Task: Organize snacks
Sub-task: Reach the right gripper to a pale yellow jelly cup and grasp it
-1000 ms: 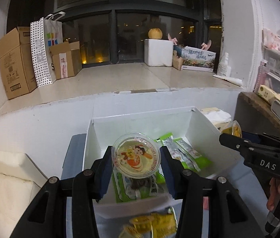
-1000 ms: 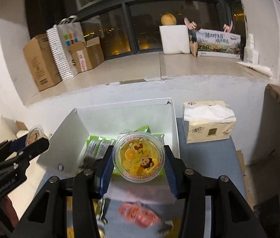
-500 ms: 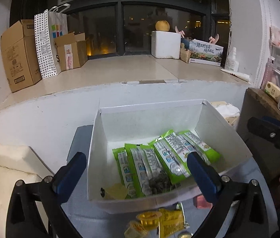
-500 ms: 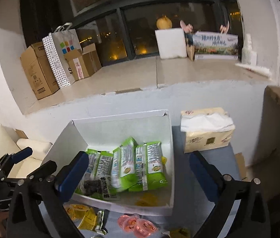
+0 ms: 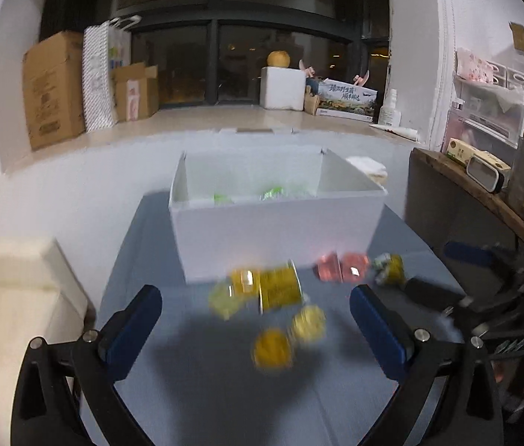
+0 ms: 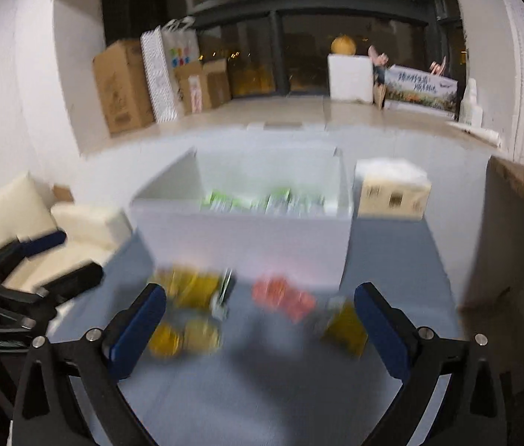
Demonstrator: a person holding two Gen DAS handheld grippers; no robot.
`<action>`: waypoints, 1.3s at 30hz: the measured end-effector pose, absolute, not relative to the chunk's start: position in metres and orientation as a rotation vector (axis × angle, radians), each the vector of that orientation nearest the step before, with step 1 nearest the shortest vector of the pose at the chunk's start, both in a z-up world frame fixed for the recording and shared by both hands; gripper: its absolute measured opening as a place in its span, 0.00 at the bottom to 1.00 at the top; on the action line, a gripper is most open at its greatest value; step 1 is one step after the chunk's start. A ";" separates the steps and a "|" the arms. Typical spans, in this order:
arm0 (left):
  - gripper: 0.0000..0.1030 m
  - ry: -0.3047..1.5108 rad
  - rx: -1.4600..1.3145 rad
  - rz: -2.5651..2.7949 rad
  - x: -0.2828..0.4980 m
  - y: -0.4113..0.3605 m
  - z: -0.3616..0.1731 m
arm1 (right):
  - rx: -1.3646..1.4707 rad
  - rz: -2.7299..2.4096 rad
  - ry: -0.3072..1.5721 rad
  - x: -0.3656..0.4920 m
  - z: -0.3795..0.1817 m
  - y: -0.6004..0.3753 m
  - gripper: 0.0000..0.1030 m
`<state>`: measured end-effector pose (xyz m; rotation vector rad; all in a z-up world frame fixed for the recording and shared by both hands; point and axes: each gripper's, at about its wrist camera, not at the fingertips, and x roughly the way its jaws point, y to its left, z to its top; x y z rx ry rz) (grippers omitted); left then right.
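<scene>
just beyond both spread grippers, snacks

Your views are dim, lit from overhead indoors; the dark window panes show small reflections. Motion blur smears the yellow snack packets and white cardboard box. Soft shadows fall on the blue-grey tabletop. Fisheye bends the edges, corners vignetted black.

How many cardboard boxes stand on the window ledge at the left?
2. A tall cardboard box stands at the far left of the ledge. A smaller open box stands further right, beyond the dotted paper bag between them. Others may be hidden behind these.
</scene>
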<state>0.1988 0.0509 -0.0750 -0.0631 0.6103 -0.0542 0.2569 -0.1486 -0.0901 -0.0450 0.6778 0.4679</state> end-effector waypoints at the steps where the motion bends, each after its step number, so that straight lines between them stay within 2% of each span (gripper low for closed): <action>1: 1.00 0.617 -0.082 -0.054 0.189 0.051 -0.078 | -0.050 0.479 0.683 0.249 -0.099 -0.146 1.00; 7: 1.00 0.628 -0.159 -0.003 0.144 0.064 -0.089 | -0.056 0.541 0.741 0.237 -0.131 -0.128 1.00; 16: 1.00 0.624 -0.189 0.051 0.114 0.088 -0.094 | -0.112 0.532 0.788 0.264 -0.160 -0.087 1.00; 20: 1.00 0.623 -0.179 0.064 0.111 0.092 -0.094 | -0.141 0.527 0.817 0.276 -0.174 -0.071 0.87; 23: 1.00 0.635 -0.185 0.067 0.113 0.096 -0.097 | -0.160 0.528 0.835 0.282 -0.184 -0.059 0.87; 25: 1.00 0.636 -0.192 0.067 0.113 0.097 -0.099 | -0.164 0.531 0.859 0.287 -0.189 -0.054 0.82; 27: 1.00 0.644 -0.202 0.058 0.114 0.098 -0.103 | -0.169 0.529 0.884 0.292 -0.194 -0.050 0.58; 32: 1.00 0.655 -0.194 0.054 0.120 0.094 -0.107 | -0.155 0.538 0.870 0.290 -0.193 -0.053 0.39; 39: 1.00 0.680 -0.183 0.017 0.143 0.083 -0.115 | -0.138 0.550 0.865 0.282 -0.185 -0.066 0.38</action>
